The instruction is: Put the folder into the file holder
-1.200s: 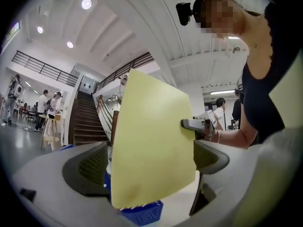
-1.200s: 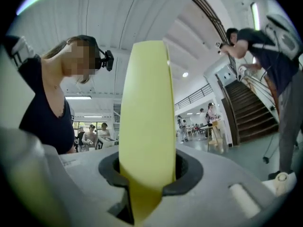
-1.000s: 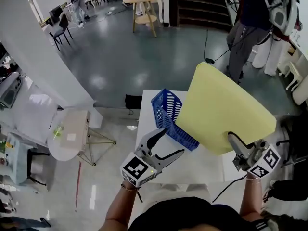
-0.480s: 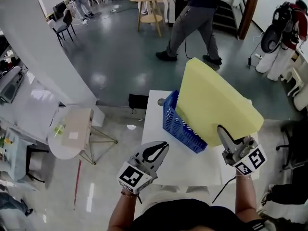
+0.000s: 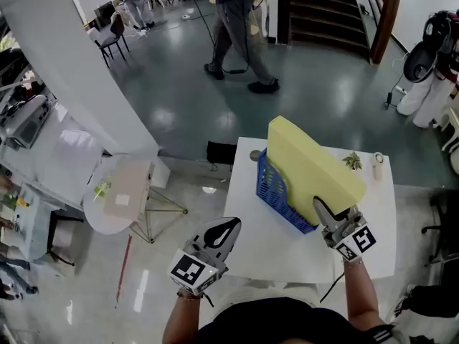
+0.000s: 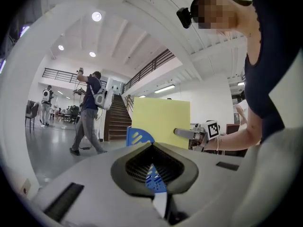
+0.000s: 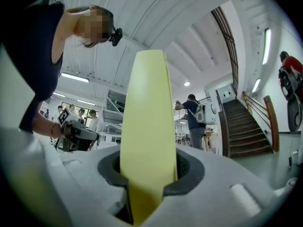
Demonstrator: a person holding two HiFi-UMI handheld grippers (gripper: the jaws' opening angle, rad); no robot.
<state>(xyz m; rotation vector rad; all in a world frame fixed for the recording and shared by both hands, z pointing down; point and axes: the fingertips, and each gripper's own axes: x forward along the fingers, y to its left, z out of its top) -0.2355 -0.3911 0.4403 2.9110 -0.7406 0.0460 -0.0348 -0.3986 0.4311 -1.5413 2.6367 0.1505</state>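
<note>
A thick pale-yellow folder [image 5: 310,166] stands tilted with its lower edge down inside the blue mesh file holder [image 5: 276,192] on the white table [image 5: 280,253]. My right gripper [image 5: 324,211] is shut on the folder's near edge; the folder [image 7: 147,136] fills the gap between its jaws in the right gripper view. My left gripper [image 5: 224,231] is shut and empty, held off the table's near-left edge. In the left gripper view the folder [image 6: 161,122] and the file holder [image 6: 138,137] lie ahead.
A small plant [image 5: 352,161], a small bottle-like thing [image 5: 377,165] and a dark round thing [image 5: 254,154] stand at the table's far edge. A round side table [image 5: 118,196] stands to the left. A person [image 5: 237,27] walks on the floor beyond.
The folder has come down from above the table into the file holder, carried by my right gripper. My left gripper's jaws have closed. The person behind has walked to the left.
</note>
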